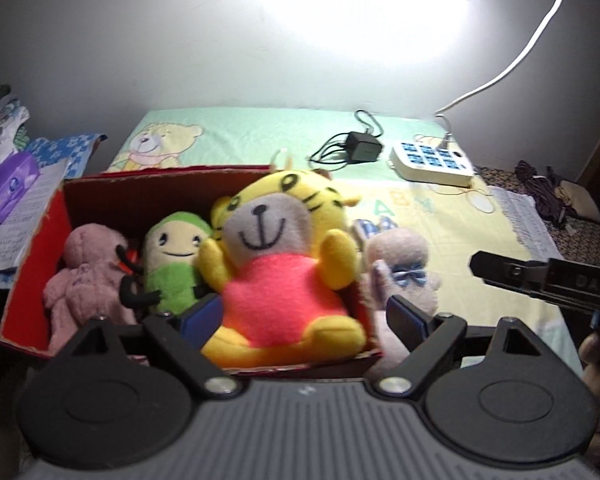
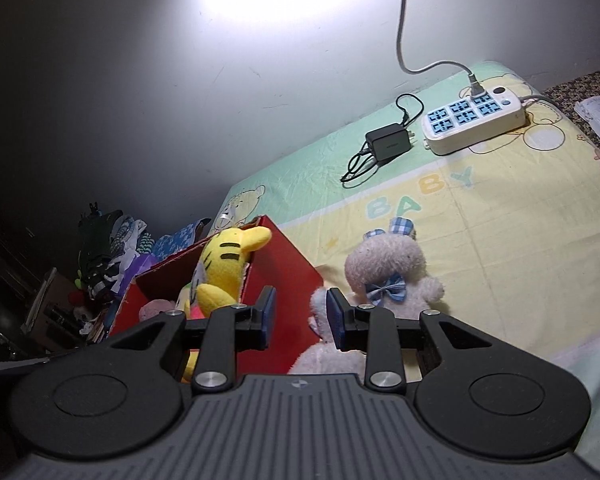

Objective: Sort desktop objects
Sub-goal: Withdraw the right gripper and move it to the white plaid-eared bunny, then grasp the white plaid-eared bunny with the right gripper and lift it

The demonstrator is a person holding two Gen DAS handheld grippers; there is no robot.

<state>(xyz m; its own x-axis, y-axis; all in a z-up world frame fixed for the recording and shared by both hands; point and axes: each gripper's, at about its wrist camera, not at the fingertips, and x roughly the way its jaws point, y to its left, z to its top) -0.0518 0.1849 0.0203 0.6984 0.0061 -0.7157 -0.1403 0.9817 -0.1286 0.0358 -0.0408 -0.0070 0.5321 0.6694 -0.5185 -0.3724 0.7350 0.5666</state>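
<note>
Nearest in the left wrist view, the left tool (image 1: 304,316) hangs with its blue-padded jaws spread wide, released, grasping nothing. Between them sits a yellow plush tiger in a pink shirt (image 1: 284,264), upright in the right end of a red cardboard box (image 1: 32,248). At 9 o'clock of the tiger, inside the box, are a green plush doll (image 1: 172,260) and a pale pink plush toy (image 1: 86,276).

In the right wrist view, the right tool (image 2: 301,316) is also released, its jaws parted narrowly, empty. Just past it, at 1 o'clock, a pale pink plush rabbit with a blue checked bow (image 2: 388,276) sits on the baby-print cloth surface (image 2: 500,248), just beside the box's outer wall and not yet sorted.

Farther off, at 12 to 1 o'clock, lie a black charger with coiled cable (image 2: 388,142) and a white power strip with blue sockets (image 2: 474,120).

Likely risk: the box looks crowded, so pushing the rabbit in could tip the tiger out, or a shallow pinch on soft fur could slip
</note>
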